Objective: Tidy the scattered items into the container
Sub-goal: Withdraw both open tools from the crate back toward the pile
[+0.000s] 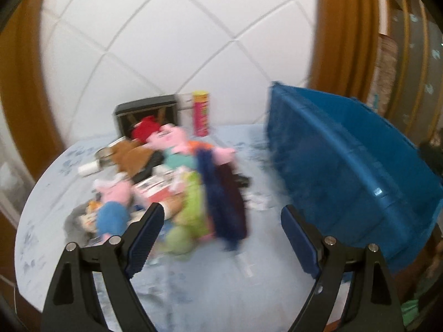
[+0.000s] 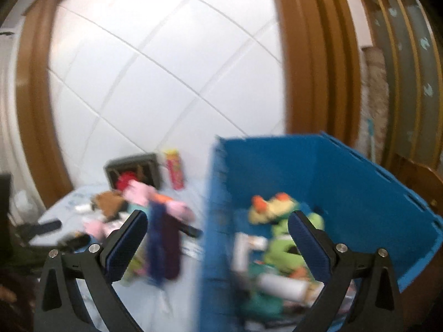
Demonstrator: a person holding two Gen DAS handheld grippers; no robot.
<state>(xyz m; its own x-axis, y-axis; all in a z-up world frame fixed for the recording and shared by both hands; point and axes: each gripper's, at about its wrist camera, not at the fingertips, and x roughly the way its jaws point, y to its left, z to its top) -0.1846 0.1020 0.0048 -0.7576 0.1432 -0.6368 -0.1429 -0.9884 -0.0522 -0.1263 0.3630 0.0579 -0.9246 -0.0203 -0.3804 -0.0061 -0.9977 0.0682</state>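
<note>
Both frames are smeared by motion, so fine detail is lost, but the tools read clearly enough. The left gripper (image 1: 221, 225) has its jaws spread wide, and nothing sits between the blue pads; it touches nothing and hangs over the pale blue tablecloth (image 1: 193, 290), aimed at the heap of scattered items (image 1: 171, 177) in the middle of the table. That heap is a jumble of soft toys: a pink one, a green one (image 1: 188, 213) near the left fingertip, a blue one further left, and a dark navy and purple fuzzy piece (image 1: 224, 202) lying nearest the gap between the jaws. Behind the heap stand a small black box (image 1: 146, 113) and an upright red and yellow canister (image 1: 200, 113) (its label is too blurred to read). The blue container (image 1: 346, 171) stands on the table to the right of the heap, just beside the left gripper's right finger. The right gripper (image 2: 217, 228) is likewise spread apart and holds nothing; it straddles the container's near left wall (image 2: 213, 221), with its left finger over the table and its right finger over the inside. Several things already lie in the container, among them a green plush (image 2: 282, 249), a yellow and orange toy (image 2: 265, 207) and a white cylinder (image 2: 282, 287).
</note>
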